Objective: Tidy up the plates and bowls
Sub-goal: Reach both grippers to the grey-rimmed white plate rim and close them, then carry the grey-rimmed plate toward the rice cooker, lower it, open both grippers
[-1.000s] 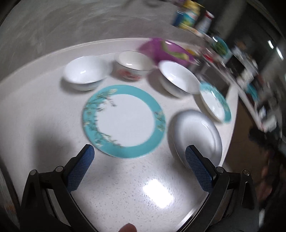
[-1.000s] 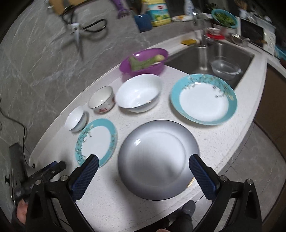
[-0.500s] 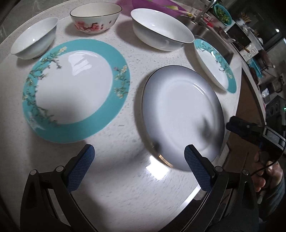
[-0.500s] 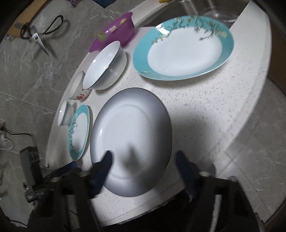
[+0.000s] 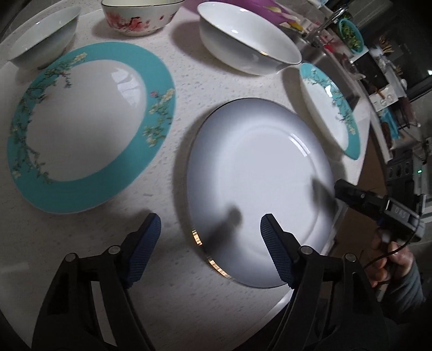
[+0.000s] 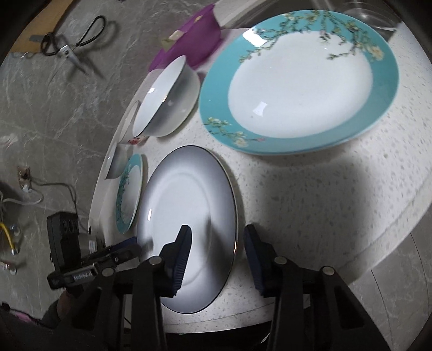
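Both the left gripper [image 5: 208, 232] and right gripper [image 6: 216, 243], closing unclamped, straddle the grey plate's [image 5: 256, 172] 6 o'clock rim; next, pinch and lift.

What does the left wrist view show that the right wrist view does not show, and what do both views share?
Only the left wrist view shows the full pink-flowered ceramic bowl, the inside of the small plain white bowl, and the left gripper, its jaws closing around the near rim of the plate without touching it.

Only the right wrist view shows the black-handled metal scissors on the grey marbled wall and the steel sink.

Both show the round grey-white gold-rimmed plate, both teal flowered plates, and the large white bowl.
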{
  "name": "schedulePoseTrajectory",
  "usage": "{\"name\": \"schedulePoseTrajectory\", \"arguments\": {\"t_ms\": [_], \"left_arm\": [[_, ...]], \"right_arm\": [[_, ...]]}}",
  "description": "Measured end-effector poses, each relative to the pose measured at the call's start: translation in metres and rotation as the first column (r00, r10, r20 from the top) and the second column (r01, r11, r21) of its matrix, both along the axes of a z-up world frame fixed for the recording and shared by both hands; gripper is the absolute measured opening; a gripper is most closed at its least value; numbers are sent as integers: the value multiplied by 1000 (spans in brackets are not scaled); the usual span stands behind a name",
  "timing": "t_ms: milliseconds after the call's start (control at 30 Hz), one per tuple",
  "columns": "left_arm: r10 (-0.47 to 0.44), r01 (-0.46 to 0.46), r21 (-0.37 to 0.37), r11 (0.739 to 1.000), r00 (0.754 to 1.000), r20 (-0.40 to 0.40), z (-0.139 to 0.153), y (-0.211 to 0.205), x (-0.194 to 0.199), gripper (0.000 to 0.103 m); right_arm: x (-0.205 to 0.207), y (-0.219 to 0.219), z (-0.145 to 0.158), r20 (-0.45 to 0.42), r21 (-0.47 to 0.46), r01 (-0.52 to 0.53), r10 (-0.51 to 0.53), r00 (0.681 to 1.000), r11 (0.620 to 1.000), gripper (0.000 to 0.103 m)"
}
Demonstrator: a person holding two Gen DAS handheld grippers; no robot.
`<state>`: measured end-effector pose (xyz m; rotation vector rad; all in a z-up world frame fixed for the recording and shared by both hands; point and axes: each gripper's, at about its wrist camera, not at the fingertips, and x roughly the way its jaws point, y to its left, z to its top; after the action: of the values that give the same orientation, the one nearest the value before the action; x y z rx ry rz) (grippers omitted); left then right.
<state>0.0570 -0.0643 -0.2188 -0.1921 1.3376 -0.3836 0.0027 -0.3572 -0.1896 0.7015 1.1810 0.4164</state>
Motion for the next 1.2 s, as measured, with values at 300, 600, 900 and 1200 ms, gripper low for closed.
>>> {"name": "schedulePoseTrajectory", "arguments": {"t_ms": [300, 600, 900, 1200], "left_arm": [[-21, 22, -52, 998, 1000, 17, 1, -13, 15, 70], [-65, 64, 23, 998, 997, 42, 0, -21, 23, 67], [-78, 71, 123, 990, 996, 53, -1, -14, 33, 29], [-35, 33, 101, 994, 999, 25, 0, -3, 22, 27]], "right_arm": [[6, 10, 3, 40, -28, -77, 78, 996, 997, 48], [14, 1, -3, -33, -65, -69, 67, 997, 995, 15], [20, 13, 6, -52, -177, -119, 112, 992, 977, 17], [20, 20, 9, -56, -216, -120, 111, 992, 969, 18]]}}
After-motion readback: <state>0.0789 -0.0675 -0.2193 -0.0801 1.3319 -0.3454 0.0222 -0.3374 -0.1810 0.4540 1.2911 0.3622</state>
